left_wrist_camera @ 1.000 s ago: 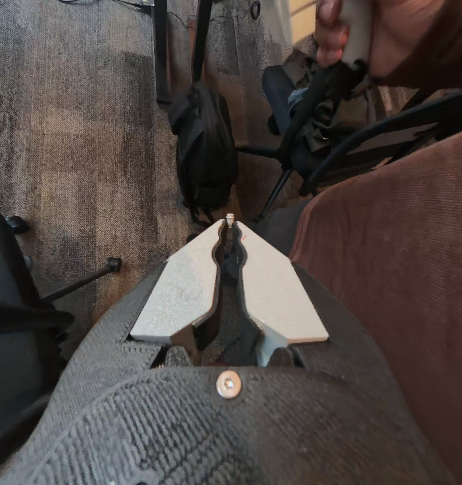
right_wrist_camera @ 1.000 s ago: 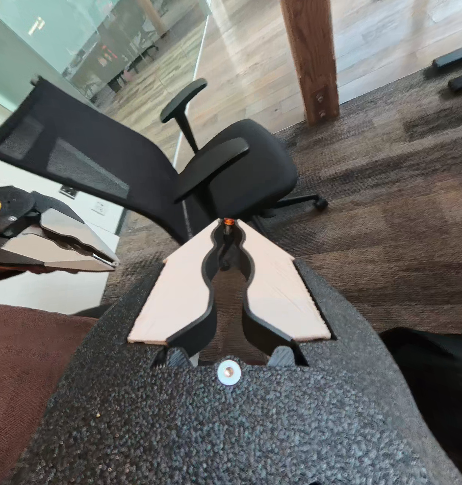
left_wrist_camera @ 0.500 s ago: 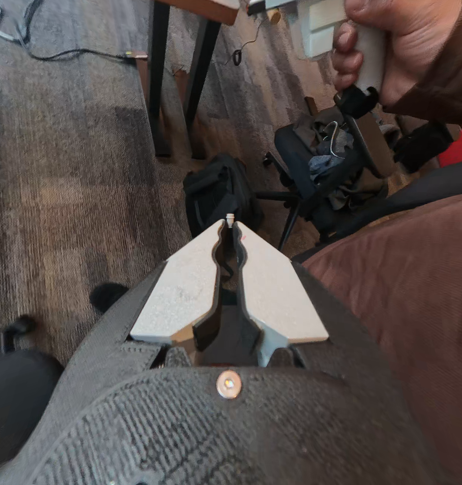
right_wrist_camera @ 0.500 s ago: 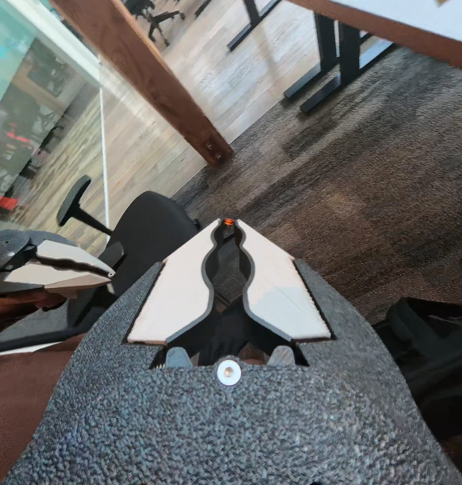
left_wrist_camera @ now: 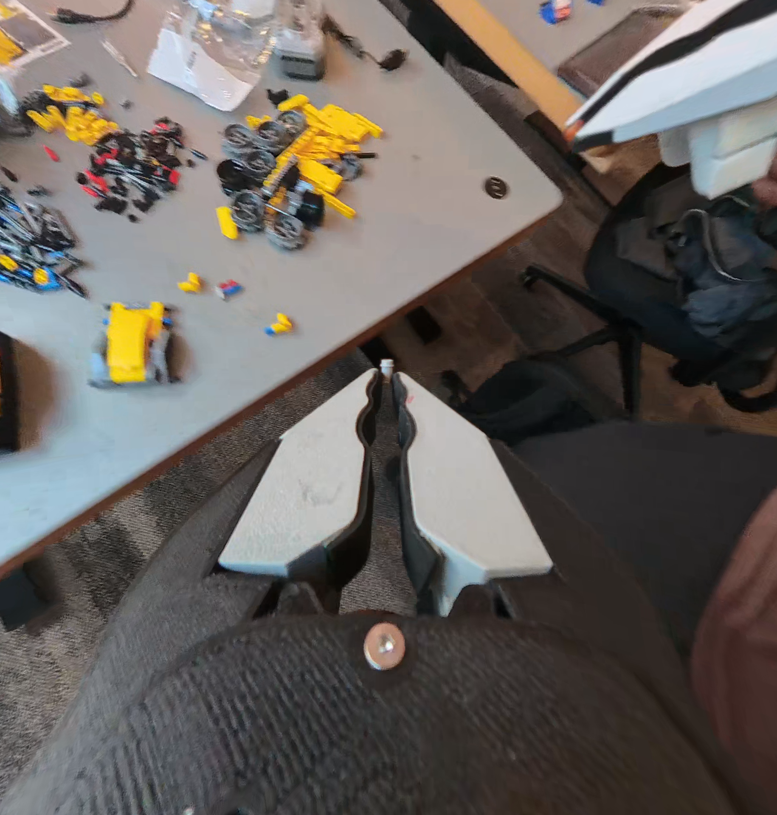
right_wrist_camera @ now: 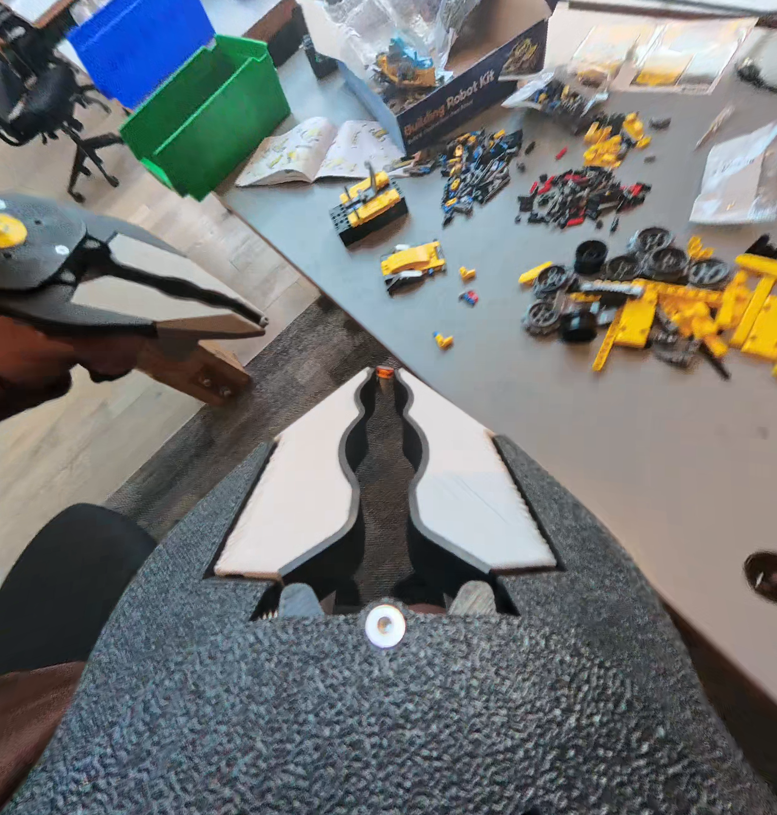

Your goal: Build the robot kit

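My left gripper (left_wrist_camera: 386, 375) is shut and hangs over the carpet just off the front edge of a grey table (left_wrist_camera: 378, 229). A small white peg shows at its tips; I cannot tell if it is held. My right gripper (right_wrist_camera: 384, 378) is shut at the table's (right_wrist_camera: 554, 441) corner edge, with a small orange peg at its tips. Nearest on the table are small yellow bricks (right_wrist_camera: 443, 339), a yellow vehicle piece (right_wrist_camera: 413, 264) (left_wrist_camera: 128, 342), and a pile of yellow beams and grey wheels (right_wrist_camera: 664, 304) (left_wrist_camera: 289, 167). The left gripper (right_wrist_camera: 263, 319) also shows in the right wrist view.
Piles of black, red and blue parts (right_wrist_camera: 581, 198), a kit box (right_wrist_camera: 448, 88), an open booklet (right_wrist_camera: 316, 150) and plastic bags (left_wrist_camera: 210, 57) lie farther back. A green bin (right_wrist_camera: 206, 119) stands at the left. An office chair with clothes (left_wrist_camera: 686, 282) and a black bag (left_wrist_camera: 523, 405) are on the floor. Left tips to right tips: about 12 cm. It is some 25 cm from my left tips to the yellow vehicle piece (left_wrist_camera: 128, 342). It is also in sight in the right wrist view (right_wrist_camera: 404, 257).
Both grippers have swung up from facing the carpet and chairs to facing the table with the bricks. Both stay shut.
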